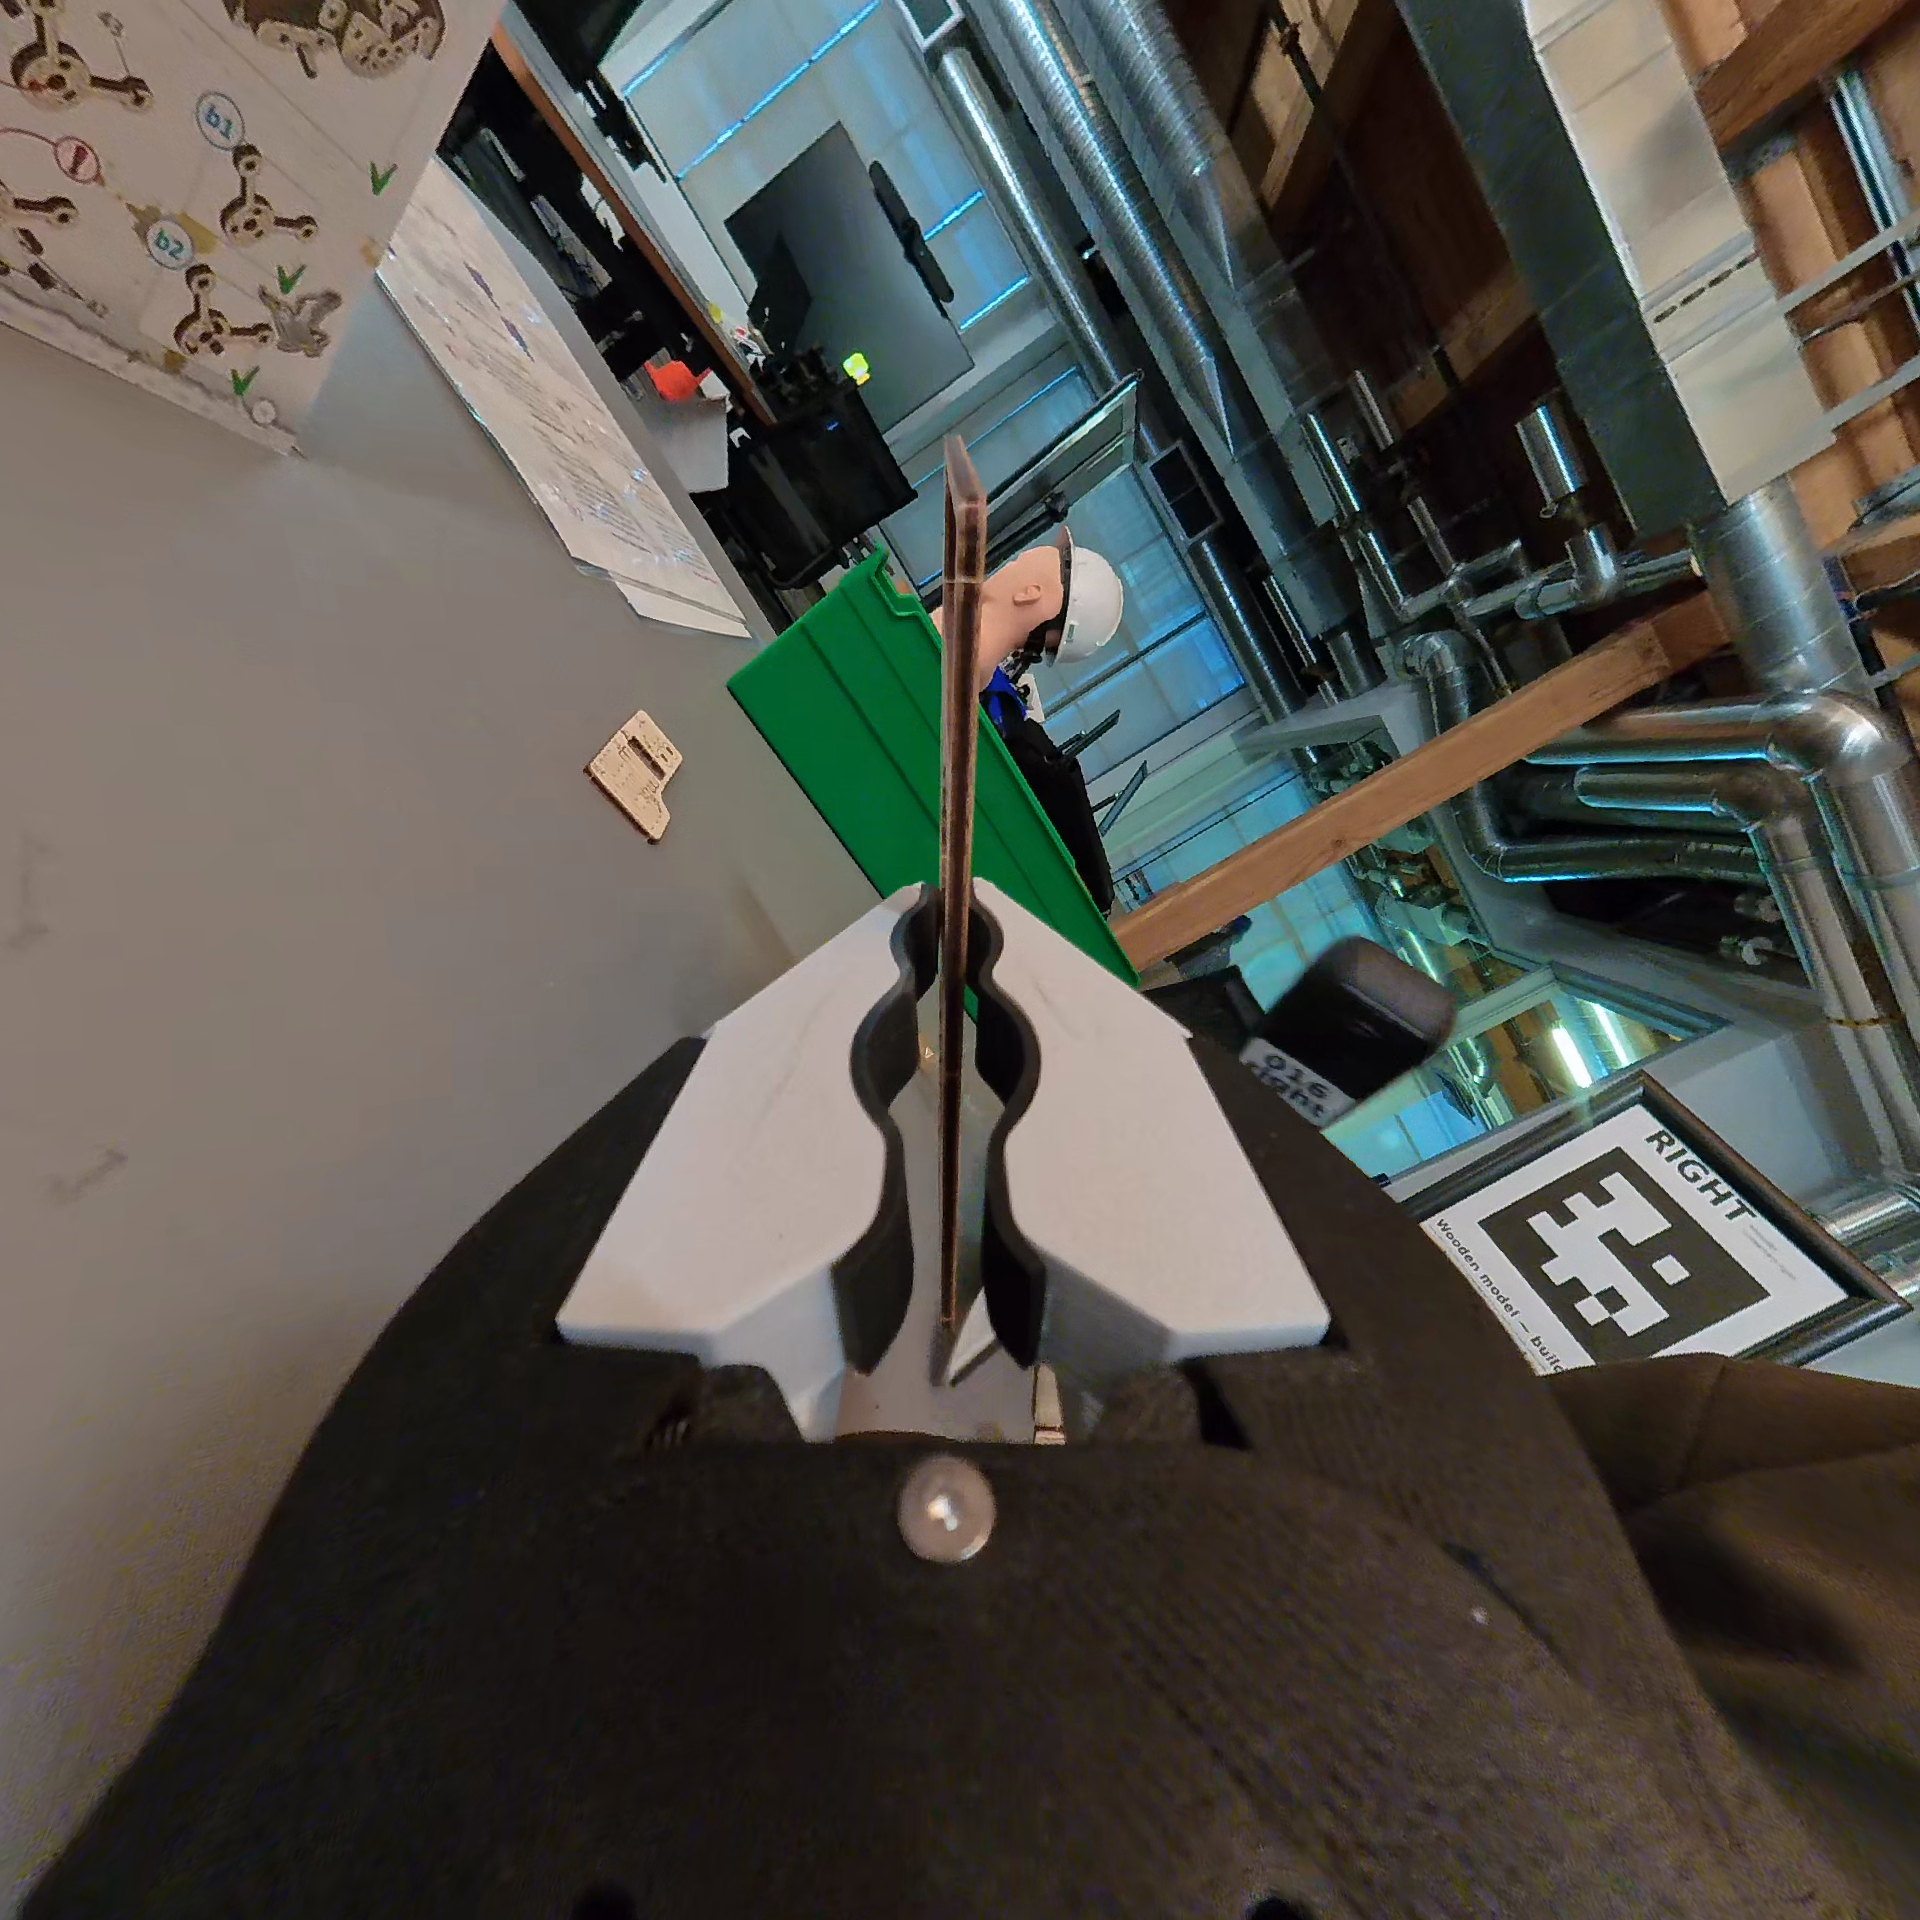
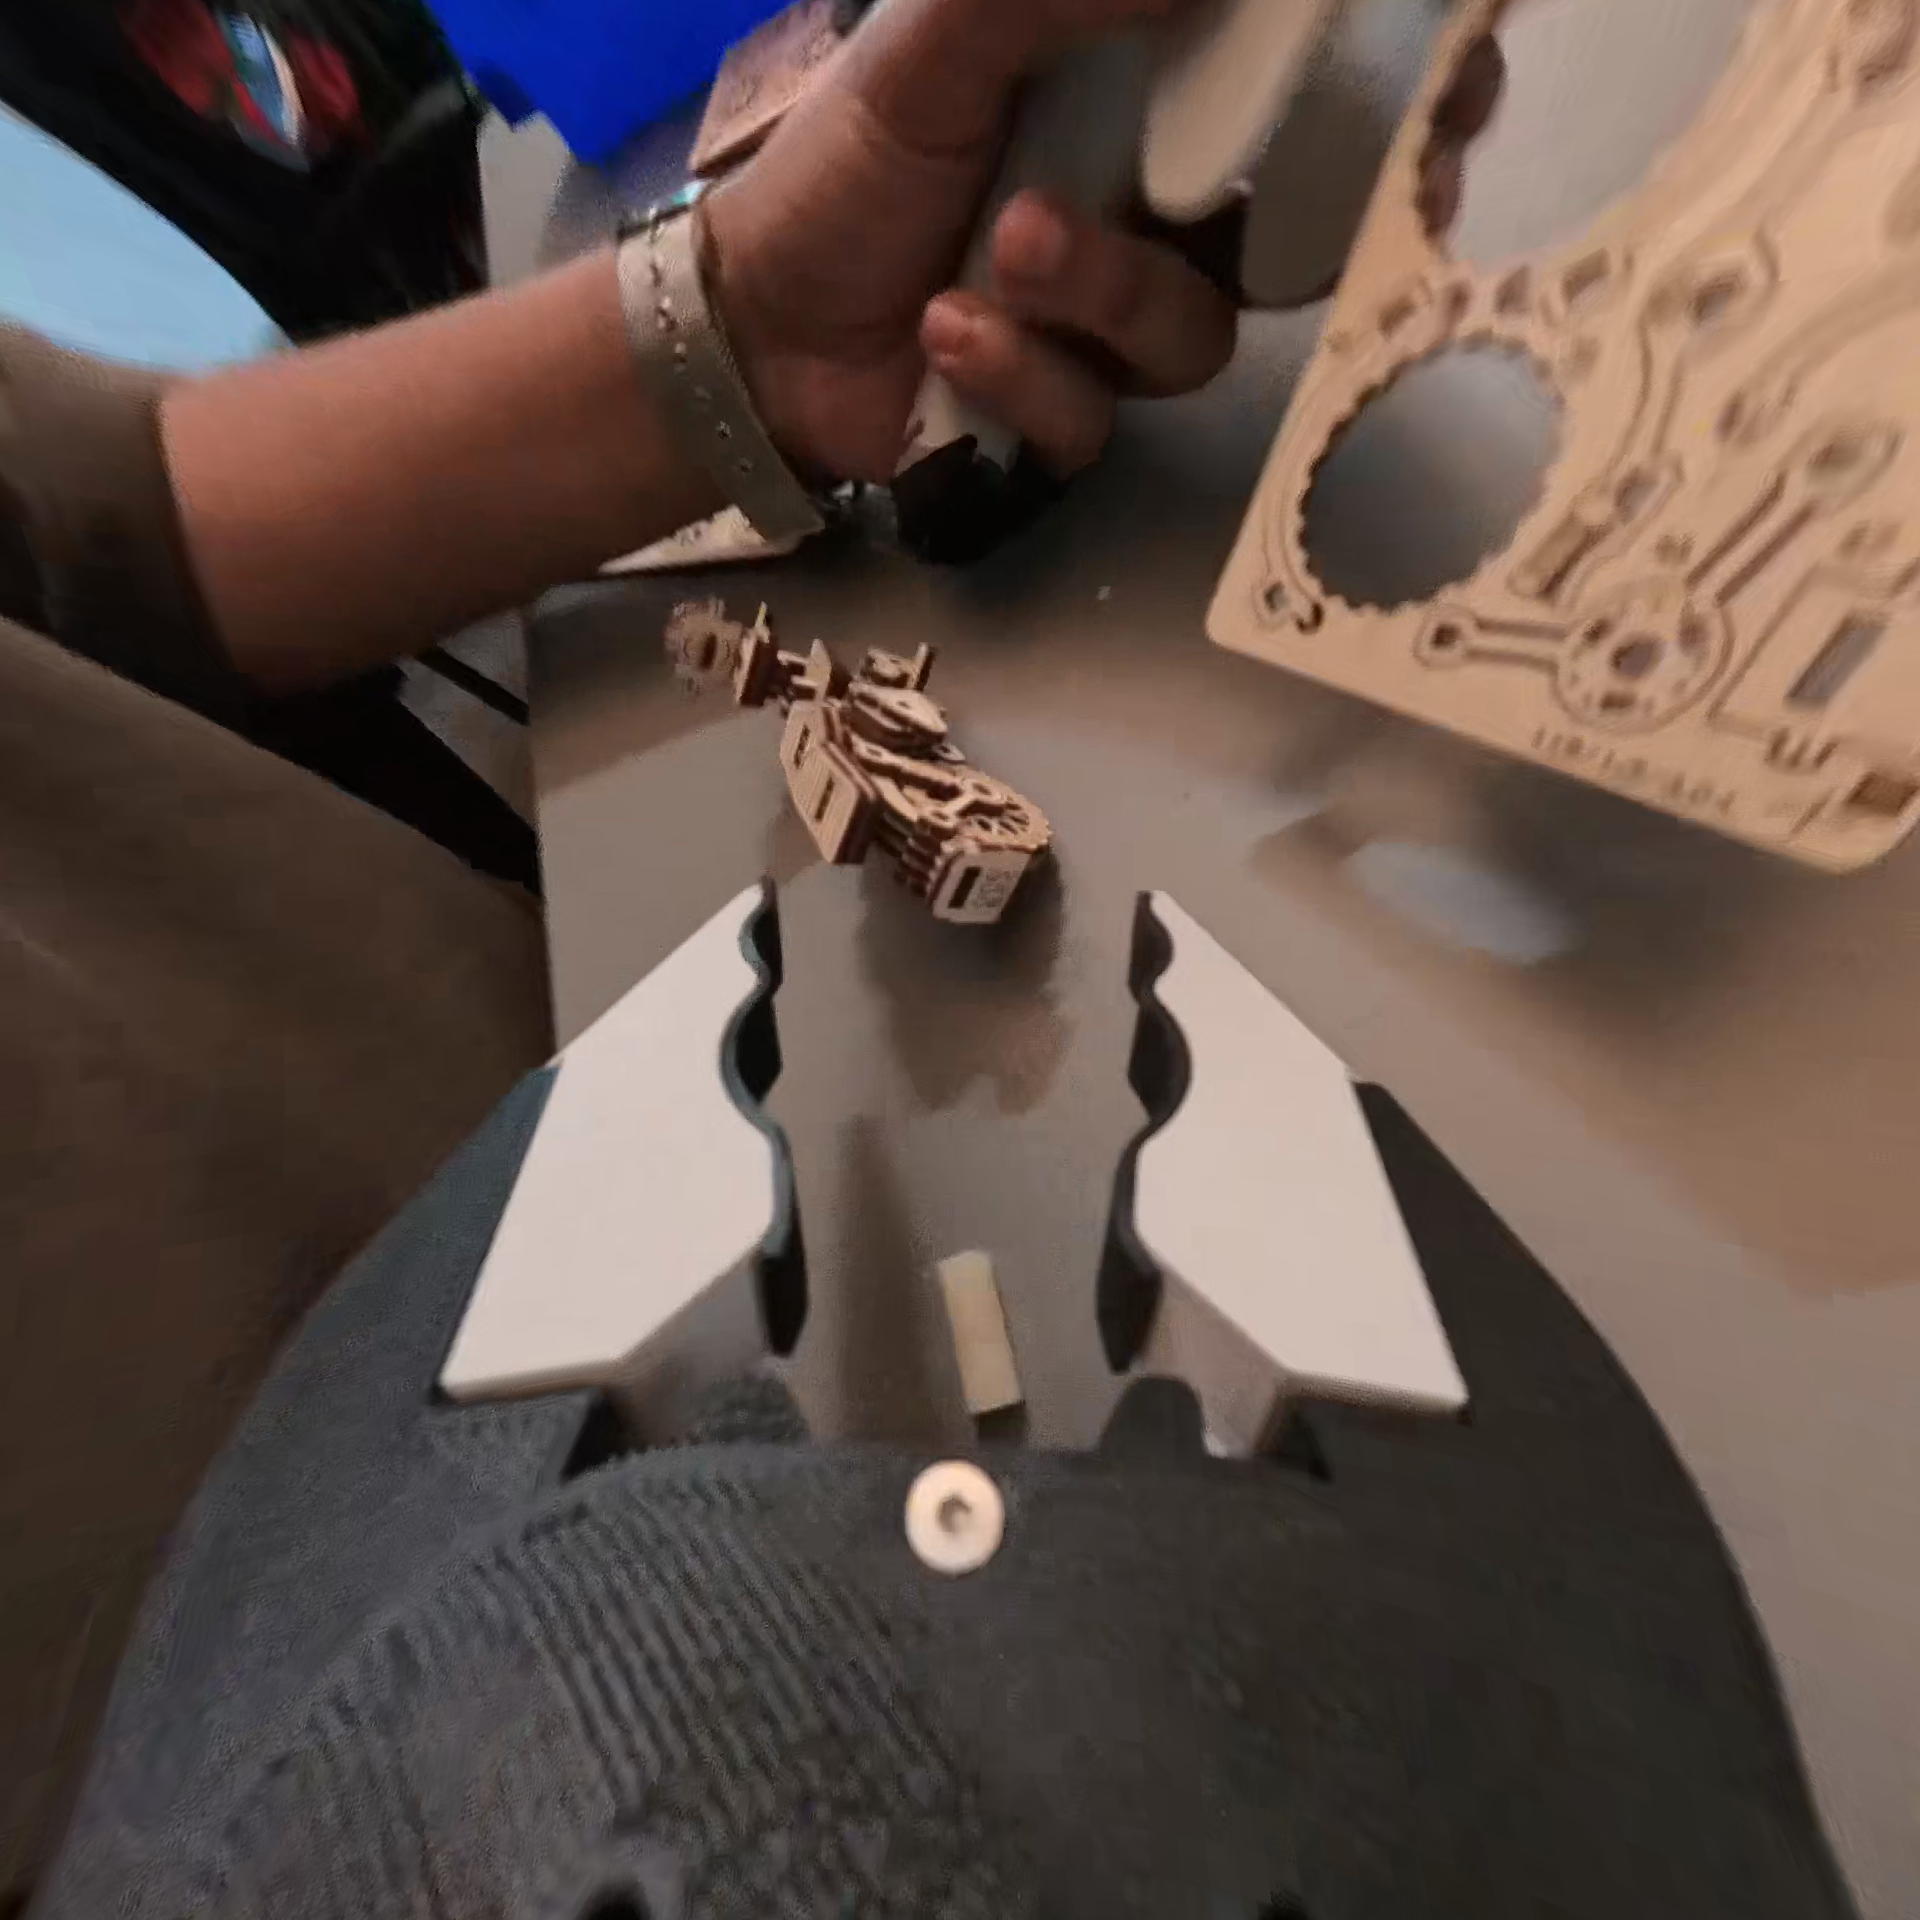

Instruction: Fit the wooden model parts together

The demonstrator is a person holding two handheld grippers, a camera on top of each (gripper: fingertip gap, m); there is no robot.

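Observation:
In the left wrist view my left gripper is shut on a thin wooden parts sheet, seen edge-on and standing upright between the fingers. The right wrist view shows the same sheet flat-on at the upper right, with punched-out holes, lifted above the table by a hand on the left gripper's handle. My right gripper is open and empty, just above the grey table. A partly built wooden model lies on the table just beyond its fingertips.
A small loose wooden piece lies on the grey table. An instruction sheet and a laminated page lie farther off. A green bin stands at the table edge, and a framed marker card at the right.

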